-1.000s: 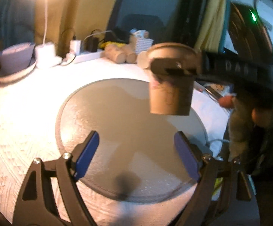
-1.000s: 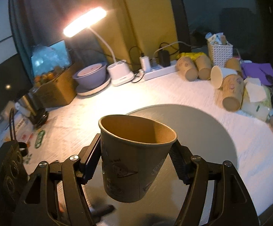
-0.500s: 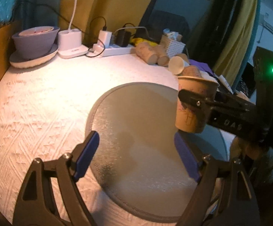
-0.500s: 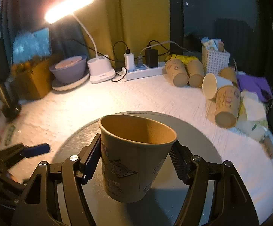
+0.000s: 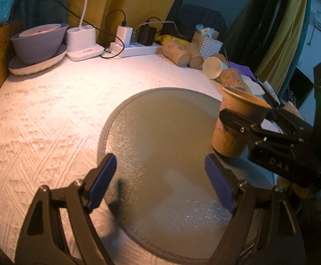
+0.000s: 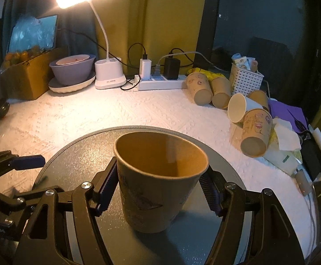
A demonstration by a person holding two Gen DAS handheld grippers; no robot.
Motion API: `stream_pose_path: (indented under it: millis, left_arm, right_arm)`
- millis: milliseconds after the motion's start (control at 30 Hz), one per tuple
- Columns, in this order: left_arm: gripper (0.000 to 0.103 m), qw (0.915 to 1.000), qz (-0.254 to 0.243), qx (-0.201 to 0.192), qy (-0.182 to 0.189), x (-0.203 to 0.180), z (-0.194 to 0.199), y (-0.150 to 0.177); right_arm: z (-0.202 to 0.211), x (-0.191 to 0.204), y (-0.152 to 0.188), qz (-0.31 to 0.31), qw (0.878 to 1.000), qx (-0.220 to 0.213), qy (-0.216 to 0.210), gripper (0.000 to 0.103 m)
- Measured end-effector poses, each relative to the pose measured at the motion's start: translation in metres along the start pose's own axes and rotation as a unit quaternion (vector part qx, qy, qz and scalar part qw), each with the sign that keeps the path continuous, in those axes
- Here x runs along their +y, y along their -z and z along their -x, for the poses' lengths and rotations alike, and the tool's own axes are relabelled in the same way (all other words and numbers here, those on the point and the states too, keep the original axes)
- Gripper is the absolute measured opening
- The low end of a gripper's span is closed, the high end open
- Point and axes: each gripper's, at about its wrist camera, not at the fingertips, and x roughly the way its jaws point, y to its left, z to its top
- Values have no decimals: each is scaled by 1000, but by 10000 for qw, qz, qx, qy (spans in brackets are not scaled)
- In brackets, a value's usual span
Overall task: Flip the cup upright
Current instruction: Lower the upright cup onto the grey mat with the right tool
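A brown paper cup [image 6: 158, 181] stands upright, mouth up, with its base on the round grey mat [image 6: 83, 154]. My right gripper [image 6: 160, 190] is shut on the cup, one pad on each side below the rim. In the left wrist view the same cup [image 5: 233, 128] sits at the mat's [image 5: 160, 132] right edge, held by the right gripper. My left gripper [image 5: 162, 185] is open and empty, low over the mat's near side, left of the cup.
Several spare paper cups [image 6: 222, 92] lie on their sides at the back right by a white basket [image 6: 244, 79]. A lamp base [image 6: 109, 75], power strip [image 6: 160, 82], purple bowl [image 6: 72, 68] and cardboard box [image 6: 30, 77] line the back of the white tablecloth.
The right gripper has lowered the upright cup from the air down onto the mat. The left gripper has drawn back to the left and stayed open.
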Motion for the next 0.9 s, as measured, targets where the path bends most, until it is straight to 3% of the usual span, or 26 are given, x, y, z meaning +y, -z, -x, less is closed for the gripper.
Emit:
stream_pose_path:
  millis: [900]
  left_arm:
    - [83, 9990, -309, -293, -122, -31, 40, 21]
  right_arm:
    - [46, 7, 32, -127, 9999, 55, -6, 72]
